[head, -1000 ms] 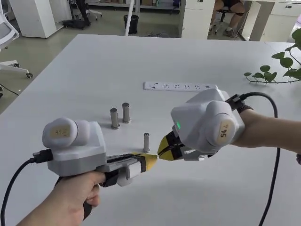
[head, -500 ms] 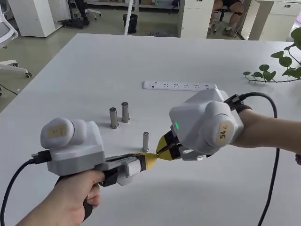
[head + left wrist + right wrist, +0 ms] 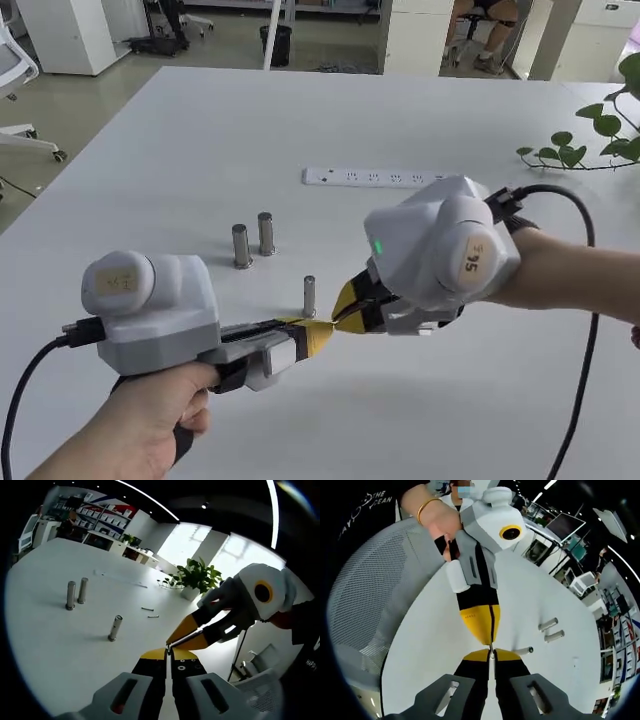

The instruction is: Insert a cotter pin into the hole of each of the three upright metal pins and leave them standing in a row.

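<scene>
pinching tip to tip, the left gripper [image 3: 322,336] and right gripper [image 3: 340,320] both squeeze shut on one tiny cotter pin [image 3: 491,651], just beside the nearest metal pin [image 3: 309,297]. the left gripper view shows two more cotter pins [image 3: 147,609] lying on the table [image 3: 200,150]; in the head view the right gripper hides that spot.

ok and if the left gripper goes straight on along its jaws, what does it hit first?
The right gripper: its yellow jaw tips sit nose to nose with the left gripper, touching or nearly so. The nearest upright pin stands off to the side of that line.
</scene>
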